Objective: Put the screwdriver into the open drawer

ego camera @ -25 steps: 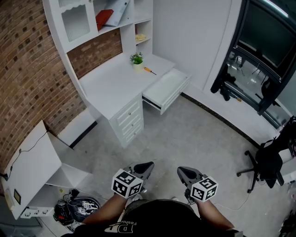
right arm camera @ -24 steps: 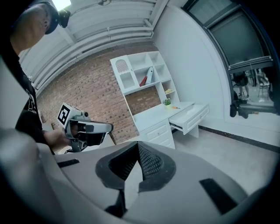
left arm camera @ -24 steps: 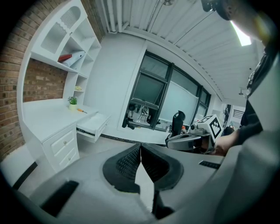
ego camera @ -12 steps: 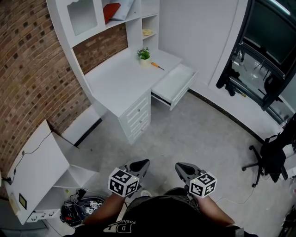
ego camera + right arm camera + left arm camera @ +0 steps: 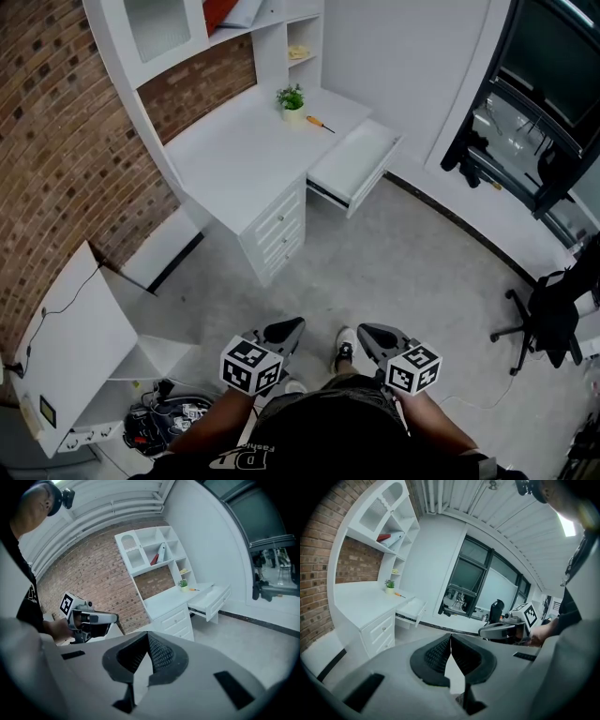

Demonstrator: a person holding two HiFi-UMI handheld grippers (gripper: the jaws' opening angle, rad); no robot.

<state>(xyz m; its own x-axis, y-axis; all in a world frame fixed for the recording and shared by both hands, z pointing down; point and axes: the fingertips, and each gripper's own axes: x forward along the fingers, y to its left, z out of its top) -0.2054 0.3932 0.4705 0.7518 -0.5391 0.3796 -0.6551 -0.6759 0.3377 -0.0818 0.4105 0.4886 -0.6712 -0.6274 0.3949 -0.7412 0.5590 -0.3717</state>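
We hold the left gripper point(image 5: 296, 325) and the right gripper point(image 5: 365, 331) side by side low in the head view, in front of our body and over the grey floor point(image 5: 412, 272). Each has its marker cube facing up. In the left gripper view the two ribbed black pads meet at their tips with nothing between them, so that gripper is closed and empty. The right gripper view shows the same: pads pressed tip to tip, gripping nothing.

The screwdriver point(image 5: 320, 124) lies flat on the white desk point(image 5: 234, 155), well apart from both grippers, at the far right end of the desk top. It has a short orange handle and a thin dark shaft. The handle end sits just beside a small potted plant point(image 5: 292, 97), and the shaft points away from the pot towards the desk's right edge. It is very small in every view, so we cannot tell what kind of tip it has.

The open drawer point(image 5: 354, 164) juts out from under that same end of the desk, its white inside facing up, near the screwdriver and below the level of the desk top. A brick wall point(image 5: 56, 141) runs behind the desk, and white shelves point(image 5: 281, 37) rise above it. A black office chair point(image 5: 548, 323) stands at the right.
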